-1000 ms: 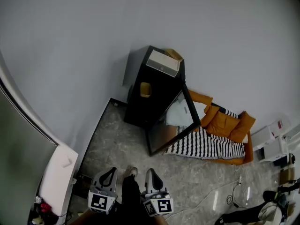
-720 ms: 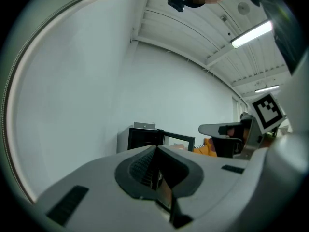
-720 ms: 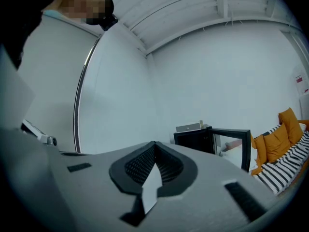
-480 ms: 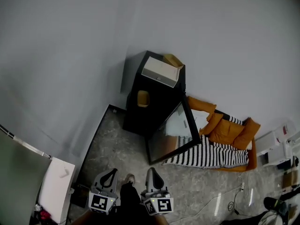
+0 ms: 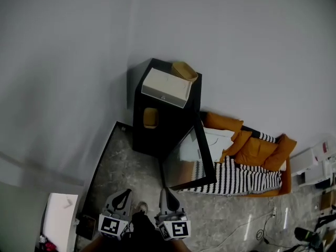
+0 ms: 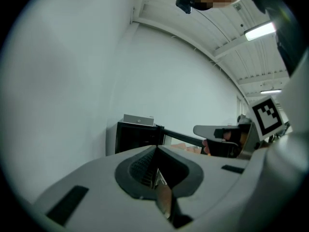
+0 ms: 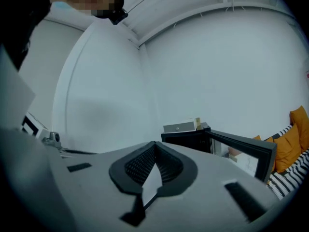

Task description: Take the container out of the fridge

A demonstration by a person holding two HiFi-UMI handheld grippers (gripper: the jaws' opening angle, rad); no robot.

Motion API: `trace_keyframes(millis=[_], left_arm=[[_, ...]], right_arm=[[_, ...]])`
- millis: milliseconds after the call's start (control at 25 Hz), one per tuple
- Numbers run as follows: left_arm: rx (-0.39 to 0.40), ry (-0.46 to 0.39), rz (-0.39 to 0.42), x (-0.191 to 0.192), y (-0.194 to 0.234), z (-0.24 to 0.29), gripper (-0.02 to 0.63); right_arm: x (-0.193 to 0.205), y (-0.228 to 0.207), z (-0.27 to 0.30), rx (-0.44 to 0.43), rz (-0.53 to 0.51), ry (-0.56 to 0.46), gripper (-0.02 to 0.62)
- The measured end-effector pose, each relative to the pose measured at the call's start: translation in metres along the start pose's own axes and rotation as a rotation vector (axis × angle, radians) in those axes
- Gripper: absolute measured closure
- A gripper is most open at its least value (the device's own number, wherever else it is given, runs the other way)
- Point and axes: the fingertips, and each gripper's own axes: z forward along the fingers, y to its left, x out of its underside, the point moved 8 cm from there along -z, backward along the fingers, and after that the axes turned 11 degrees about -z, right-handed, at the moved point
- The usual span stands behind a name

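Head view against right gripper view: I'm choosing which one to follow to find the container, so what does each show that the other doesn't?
Only the head view shows the yellow container on a shelf inside the fridge, and the marbled floor in front of it. Only the right gripper view shows that the right gripper has its jaws together with nothing between them, and the ceiling above. Both show the black fridge with its door swung open, the white box on top and the orange cushions beside it.
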Motion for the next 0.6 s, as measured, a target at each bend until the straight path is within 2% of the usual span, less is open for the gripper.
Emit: trace_keyframes(millis=[80, 200, 400, 600], left_arm=[[-0.004, 0.007, -0.009, -0.003, -0.003, 0.021, 0.601], [-0.022, 0.011, -0.024, -0.009, -0.001, 0.044, 0.601], [-0.042, 0.0, -0.037, -0.024, 0.009, 0.074, 0.601], [-0.024, 0.003, -0.042, -0.017, 0.026, 0.101, 0.601]], right_arm=[[0.002, -0.015, 0.013, -0.014, -0.005, -0.013, 0.6], [0.005, -0.029, 0.03, -0.038, -0.027, 0.021, 0.6], [0.011, -0.043, 0.049, -0.038, -0.006, 0.034, 0.6], [0.015, -0.048, 0.07, -0.045, -0.006, 0.05, 0.6]])
